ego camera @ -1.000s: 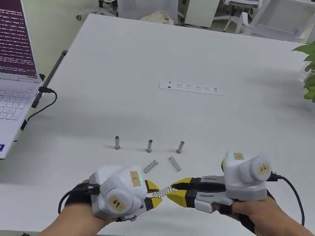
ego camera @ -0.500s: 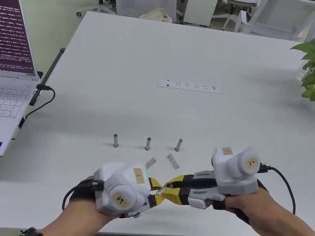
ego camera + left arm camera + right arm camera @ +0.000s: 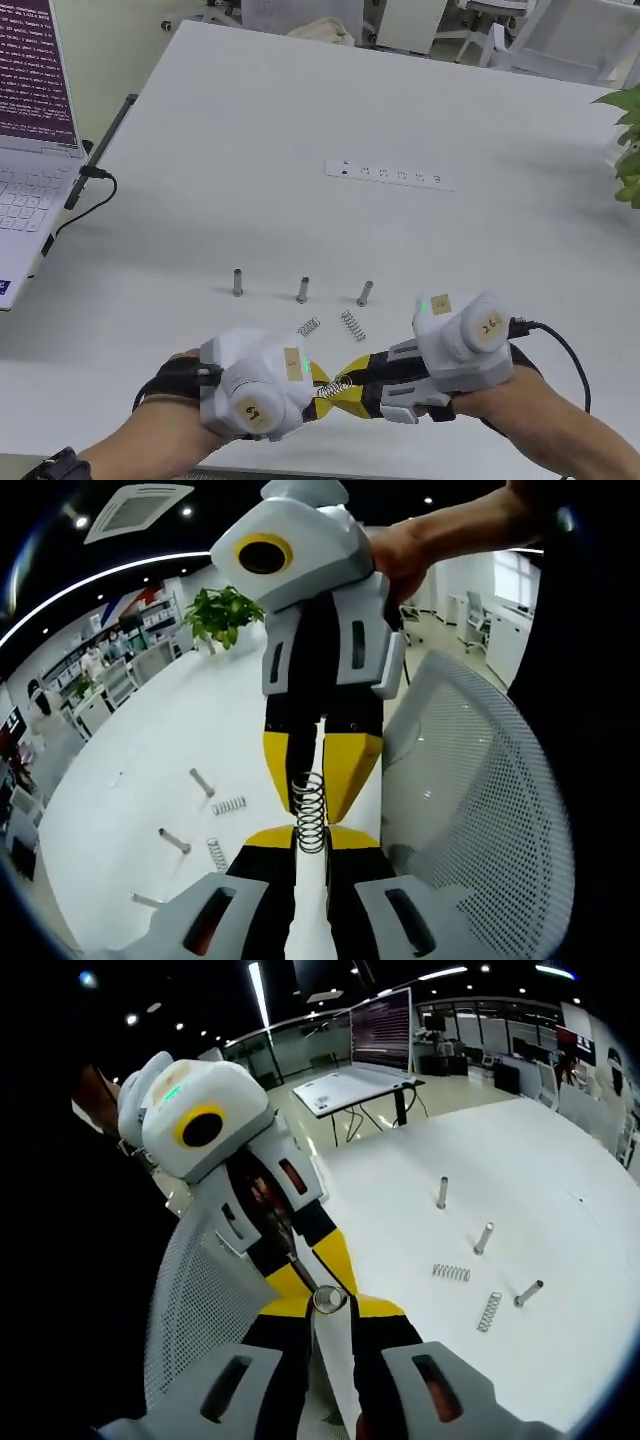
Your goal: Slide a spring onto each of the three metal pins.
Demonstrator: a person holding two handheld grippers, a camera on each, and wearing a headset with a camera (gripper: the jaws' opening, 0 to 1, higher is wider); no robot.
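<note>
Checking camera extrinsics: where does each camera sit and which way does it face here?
Head view: on the headset, looking forward and down at the table; left gripper, right gripper and both hands at the bottom.
Left gripper view: on the left gripper, facing the right gripper.
Right gripper view: on the right gripper, facing the left gripper, laptop behind.
Shared: the spring between both jaw pairs; three pins.

Handwritten on the round rear face of the left gripper (image 3: 322, 379): two dark characters, perhaps "51", not surely legible. On the right gripper (image 3: 352, 393), likewise: perhaps "24", tilted. Small tan stickers on both, too small to read. On the laptop screen (image 3: 35, 70): lines of pale text on purple, illegible.
</note>
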